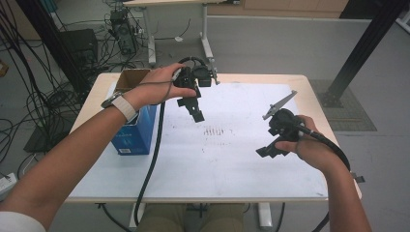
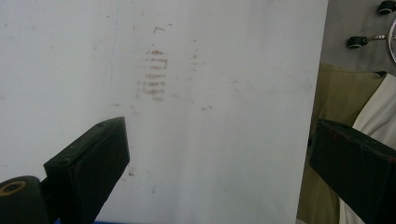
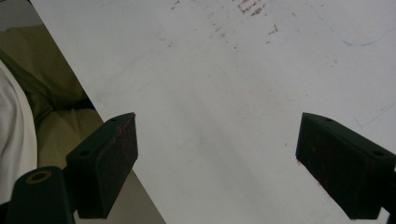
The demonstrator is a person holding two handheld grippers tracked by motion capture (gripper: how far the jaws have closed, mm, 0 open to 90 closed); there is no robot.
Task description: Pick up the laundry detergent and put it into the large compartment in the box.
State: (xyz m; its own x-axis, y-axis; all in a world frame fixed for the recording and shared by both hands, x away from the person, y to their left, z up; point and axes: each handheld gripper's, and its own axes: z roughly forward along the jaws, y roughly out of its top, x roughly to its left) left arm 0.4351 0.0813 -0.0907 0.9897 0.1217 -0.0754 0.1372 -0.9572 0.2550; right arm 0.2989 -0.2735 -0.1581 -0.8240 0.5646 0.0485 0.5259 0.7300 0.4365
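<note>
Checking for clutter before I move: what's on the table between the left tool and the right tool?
In the high view, between the left tool and the right tool lies bare white table, with just a patch of reddish-brown smudges.

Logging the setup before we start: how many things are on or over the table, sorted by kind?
Hand-held gripper: 2, left and right, both open and empty
Blue box, top open: 1
White sheet covering the table: 1
Wristwatch: 1
Total: 5
</note>
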